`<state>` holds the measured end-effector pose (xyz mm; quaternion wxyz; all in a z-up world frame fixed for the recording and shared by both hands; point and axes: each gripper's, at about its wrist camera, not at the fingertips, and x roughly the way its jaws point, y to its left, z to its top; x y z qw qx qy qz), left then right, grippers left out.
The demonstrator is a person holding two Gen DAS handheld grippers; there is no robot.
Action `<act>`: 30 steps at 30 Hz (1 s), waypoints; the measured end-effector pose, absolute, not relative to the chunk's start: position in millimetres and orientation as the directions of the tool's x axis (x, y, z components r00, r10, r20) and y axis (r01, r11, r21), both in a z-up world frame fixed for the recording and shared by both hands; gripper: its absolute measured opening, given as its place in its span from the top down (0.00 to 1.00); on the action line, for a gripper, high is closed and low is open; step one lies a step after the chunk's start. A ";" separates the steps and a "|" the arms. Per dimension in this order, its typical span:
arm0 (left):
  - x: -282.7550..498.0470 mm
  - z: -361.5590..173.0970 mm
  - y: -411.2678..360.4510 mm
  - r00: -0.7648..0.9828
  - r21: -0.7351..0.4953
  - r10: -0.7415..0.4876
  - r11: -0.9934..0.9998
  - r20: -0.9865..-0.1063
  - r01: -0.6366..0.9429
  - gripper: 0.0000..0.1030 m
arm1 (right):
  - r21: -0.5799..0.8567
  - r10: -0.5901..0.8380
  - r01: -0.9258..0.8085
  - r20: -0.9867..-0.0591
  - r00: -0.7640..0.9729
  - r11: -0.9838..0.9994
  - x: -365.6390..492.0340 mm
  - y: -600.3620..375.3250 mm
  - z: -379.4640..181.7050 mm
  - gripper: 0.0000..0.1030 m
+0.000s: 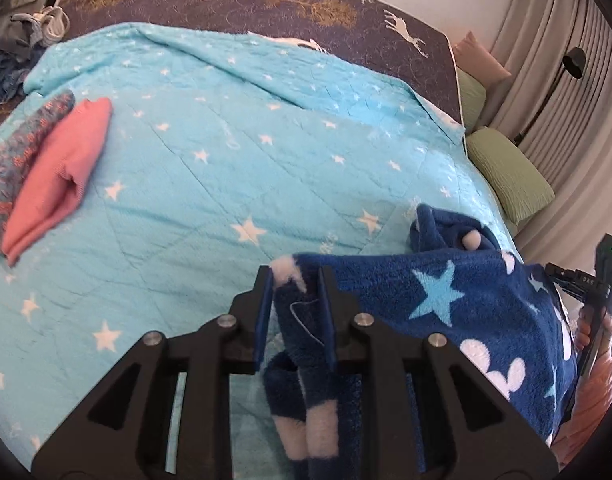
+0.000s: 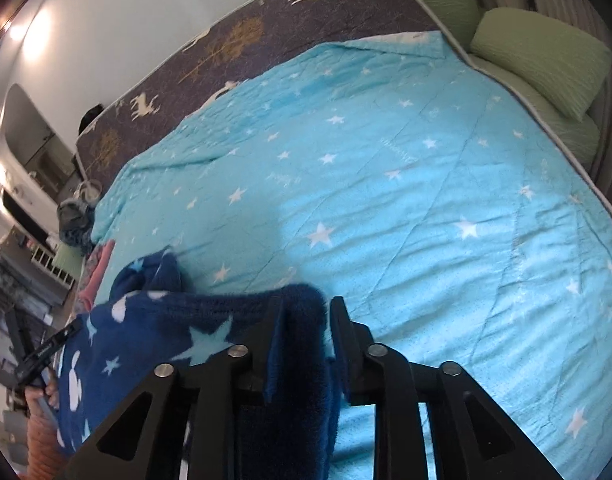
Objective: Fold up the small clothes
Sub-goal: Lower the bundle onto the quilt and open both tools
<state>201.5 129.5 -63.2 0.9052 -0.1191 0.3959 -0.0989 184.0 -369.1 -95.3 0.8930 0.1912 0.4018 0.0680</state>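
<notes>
Bright, soft daylight; perhaps slight blur

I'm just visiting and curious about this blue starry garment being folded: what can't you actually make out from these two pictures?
- Blue fleece garment: its kind and full shape; the bottom edges of both views and the left gripper cut it off.
- Right gripper: fleece hides where its pads press.
- Pile of clothes: too small and crumpled to count pieces.
- Patterned cloth: half hidden under the pink folded piece, cut by the left edge.

A bed (image 1: 386, 32) carries a turquoise star quilt (image 1: 226, 160); folded pink (image 1: 58, 176) and patterned garments (image 1: 14, 168) lie at its left, green pillows (image 1: 510, 172) far right.
</notes>
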 end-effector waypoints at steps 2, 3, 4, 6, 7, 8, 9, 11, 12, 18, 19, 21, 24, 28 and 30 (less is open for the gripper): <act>195.0 -52.5 133.8 0.702 -0.301 -0.257 0.951 -0.664 0.063 0.77 | 0.403 0.245 0.067 -0.672 0.699 0.913 177.6 -373.2 -88.2 0.71; 191.1 -47.4 137.2 0.714 -0.309 -0.256 0.949 -0.652 0.058 0.69 | 0.412 0.245 0.068 -0.657 0.713 0.909 171.6 -373.4 -83.1 0.70; 186.3 -41.3 138.9 0.728 -0.314 -0.251 0.948 -0.638 0.051 0.63 | 0.422 0.257 0.057 -0.648 0.717 0.905 167.6 -372.6 -79.7 0.70; 171.2 -31.3 140.2 0.756 -0.311 -0.226 0.950 -0.614 0.032 0.35 | 0.447 0.314 0.003 -0.632 0.708 0.895 156.1 -362.6 -71.4 0.65; 167.0 -29.6 139.9 0.759 -0.315 -0.227 0.949 -0.610 0.031 0.32 | 0.458 0.350 -0.036 -0.624 0.699 0.888 149.3 -355.1 -67.9 0.64; 161.1 -30.0 137.7 0.751 -0.322 -0.244 0.946 -0.613 0.045 0.27 | 0.466 0.389 -0.082 -0.615 0.685 0.881 142.3 -344.8 -64.8 0.61; 156.6 -34.0 133.8 0.731 -0.319 -0.260 0.946 -0.631 0.061 0.25 | 0.470 0.424 -0.126 -0.609 0.670 0.874 137.0 -333.8 -63.1 0.57; 152.5 -50.7 123.9 0.686 -0.264 -0.230 0.963 -0.691 0.057 0.24 | 0.475 0.481 -0.198 -0.606 0.633 0.858 128.9 -314.2 -66.6 0.50; 153.1 -59.8 120.2 0.662 -0.241 -0.212 0.969 -0.719 0.048 0.24 | 0.462 0.489 -0.216 -0.627 0.607 0.860 128.4 -304.7 -74.2 0.48; 137.5 -84.7 127.4 0.613 -0.247 -0.152 0.966 -0.775 -0.073 0.23 | 0.326 0.294 -0.056 -0.747 0.596 0.944 123.3 -285.6 -102.8 0.48; 130.4 -79.2 127.5 0.629 -0.244 -0.147 0.967 -0.763 -0.071 0.23 | 0.312 0.285 -0.066 -0.737 0.613 0.948 113.2 -280.5 -94.3 0.48; 114.5 -66.9 123.2 0.649 -0.204 -0.120 0.977 -0.751 -0.055 0.23 | 0.324 0.346 -0.158 -0.683 0.643 0.933 85.6 -267.9 -76.9 0.46; 93.6 -54.5 112.6 0.659 -0.152 -0.100 0.988 -0.746 -0.022 0.23 | 0.339 0.437 -0.279 -0.639 0.633 0.899 49.4 -248.5 -64.9 0.40; 70.8 -49.6 104.1 0.661 -0.158 -0.126 0.987 -0.740 0.011 0.23 | 0.342 0.469 -0.321 -0.641 0.607 0.883 26.6 -231.7 -71.3 0.39; 64.2 -49.1 101.9 0.658 -0.152 -0.126 0.988 -0.743 0.018 0.23 | 0.382 0.495 -0.315 -0.645 0.582 0.869 24.5 -228.3 -79.2 0.39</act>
